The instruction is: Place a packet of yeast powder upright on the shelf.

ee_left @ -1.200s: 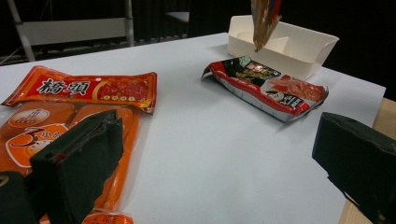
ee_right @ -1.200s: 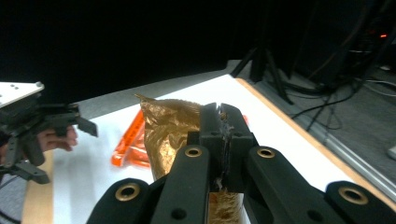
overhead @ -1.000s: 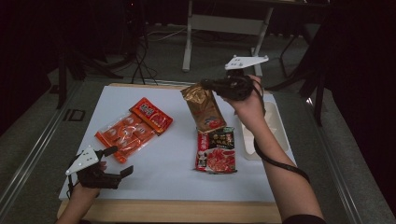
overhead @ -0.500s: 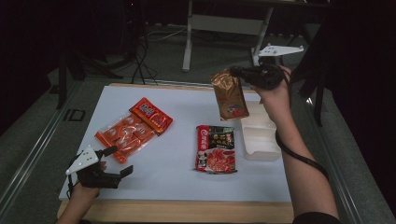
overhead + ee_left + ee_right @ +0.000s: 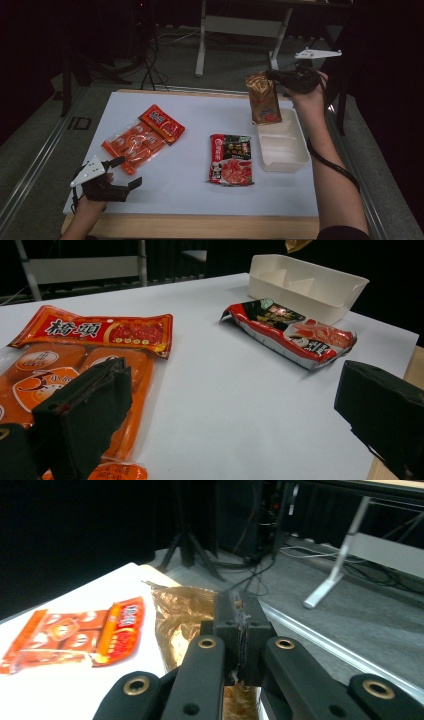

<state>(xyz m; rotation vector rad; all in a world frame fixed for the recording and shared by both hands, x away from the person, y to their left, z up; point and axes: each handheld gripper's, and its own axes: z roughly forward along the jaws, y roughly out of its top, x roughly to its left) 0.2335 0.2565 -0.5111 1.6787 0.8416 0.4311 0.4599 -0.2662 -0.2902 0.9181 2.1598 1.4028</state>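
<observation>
My right gripper (image 5: pixel 272 76) is shut on the top edge of a gold-brown snack bag (image 5: pixel 263 100), which hangs upright above the far end of a white divided tray (image 5: pixel 290 159). In the right gripper view the jaws of that gripper (image 5: pixel 239 630) pinch the crinkled gold foil bag (image 5: pixel 177 617). My left gripper (image 5: pixel 129 173) rests open at the table's front left corner, with nothing between its jaws. In the left gripper view the open gripper (image 5: pixel 230 415) faces a red and black food packet (image 5: pixel 290 332) and the tray (image 5: pixel 320 290).
An orange clear packet (image 5: pixel 134 145) with a red packet (image 5: pixel 161 122) lying on its far end sits at the left of the white table. A red and black packet (image 5: pixel 231 159) lies flat left of the tray. Metal stands and cables occupy the floor beyond the table.
My right gripper has carried the gold bag up and to the right, from the table's middle back to above the white tray. The left gripper has stayed put.
</observation>
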